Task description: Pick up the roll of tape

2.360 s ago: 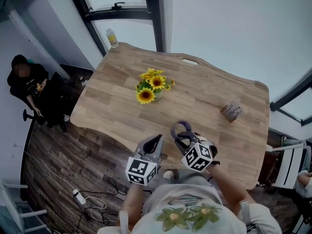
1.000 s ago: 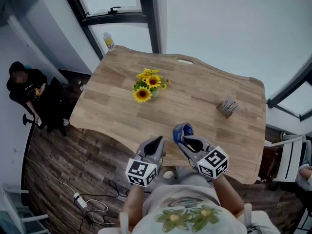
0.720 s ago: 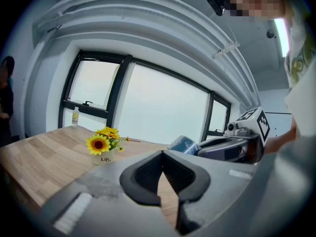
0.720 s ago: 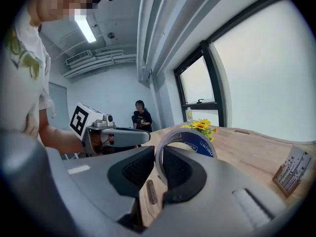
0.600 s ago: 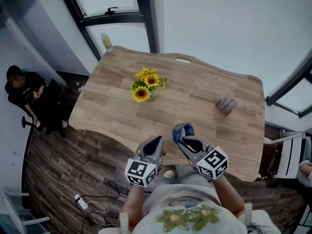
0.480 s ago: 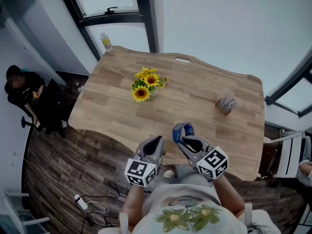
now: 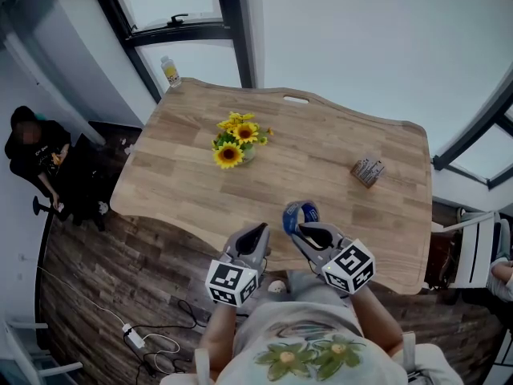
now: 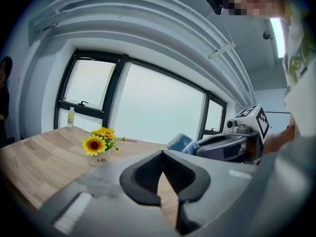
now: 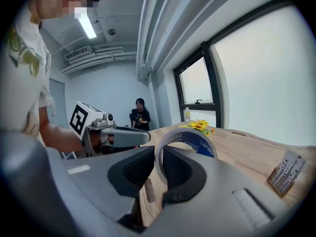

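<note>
1 roll of tape [image 9: 190, 143] stands on edge in my right gripper [image 9: 158, 154]. The jaws pinch its wall, 1 pad inside the ring and 1 outside, above the near edge of the table [image 7: 337, 175]. My left gripper [image 8: 162, 154] hangs just beside it, jaws together on nothing. Farther along the table, a small white pot [image 8: 100, 159] holds sunflowers [image 8: 98, 141]. A bottle [image 7: 169, 71] stands at the far corner; I cannot tell what is in it.

Blue-printed tape roll [image 9: 193, 143] stands between the fingers [image 9: 134, 169] of the right gripper [image 9: 158, 158]; potted yellow sunflowers [image 9: 200, 126] stand beyond the fingertips, on the wooden table [image 9: 242, 154].
</note>
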`<state>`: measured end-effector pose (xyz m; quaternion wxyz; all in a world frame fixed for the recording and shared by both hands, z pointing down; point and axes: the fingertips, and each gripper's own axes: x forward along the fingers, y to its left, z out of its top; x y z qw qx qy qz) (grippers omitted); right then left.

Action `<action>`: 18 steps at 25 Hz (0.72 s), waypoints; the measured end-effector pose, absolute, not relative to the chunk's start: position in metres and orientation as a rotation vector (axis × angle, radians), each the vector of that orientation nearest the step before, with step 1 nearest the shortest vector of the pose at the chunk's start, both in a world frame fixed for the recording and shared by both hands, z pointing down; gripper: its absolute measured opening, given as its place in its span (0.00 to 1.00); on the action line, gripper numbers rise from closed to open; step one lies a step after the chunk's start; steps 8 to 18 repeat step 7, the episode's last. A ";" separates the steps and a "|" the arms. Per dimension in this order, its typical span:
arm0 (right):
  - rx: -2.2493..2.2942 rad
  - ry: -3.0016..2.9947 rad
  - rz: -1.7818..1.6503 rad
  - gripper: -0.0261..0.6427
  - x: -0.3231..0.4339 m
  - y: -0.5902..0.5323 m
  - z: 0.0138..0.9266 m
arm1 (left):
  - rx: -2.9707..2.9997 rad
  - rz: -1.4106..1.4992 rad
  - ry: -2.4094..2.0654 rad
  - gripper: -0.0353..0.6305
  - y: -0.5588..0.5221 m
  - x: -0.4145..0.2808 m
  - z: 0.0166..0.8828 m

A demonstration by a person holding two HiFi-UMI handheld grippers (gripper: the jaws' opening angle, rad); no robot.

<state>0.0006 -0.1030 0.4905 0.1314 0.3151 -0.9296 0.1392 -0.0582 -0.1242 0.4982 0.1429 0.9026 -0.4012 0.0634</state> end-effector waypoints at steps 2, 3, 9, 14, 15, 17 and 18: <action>0.922 -2.693 0.406 0.12 0.002 -0.103 0.491 | 2.607 0.184 -1.153 0.06 -0.124 -0.057 0.498; 0.925 -2.692 0.407 0.12 0.004 -0.103 0.492 | 2.608 0.184 -1.152 0.06 -0.124 -0.056 0.498; 0.931 -2.692 0.406 0.12 0.009 -0.102 0.492 | 2.608 0.183 -1.152 0.06 -0.122 -0.052 0.498; 0.931 -2.692 0.406 0.12 0.009 -0.102 0.492 | 2.608 0.183 -1.152 0.06 -0.122 -0.052 0.498; 0.931 -2.692 0.406 0.12 0.009 -0.102 0.492 | 2.608 0.183 -1.152 0.06 -0.122 -0.052 0.498; 0.931 -2.692 0.406 0.12 0.009 -0.102 0.492 | 2.608 0.183 -1.152 0.06 -0.122 -0.052 0.498; 0.931 -2.692 0.406 0.12 0.009 -0.102 0.492 | 2.608 0.183 -1.152 0.06 -0.122 -0.052 0.498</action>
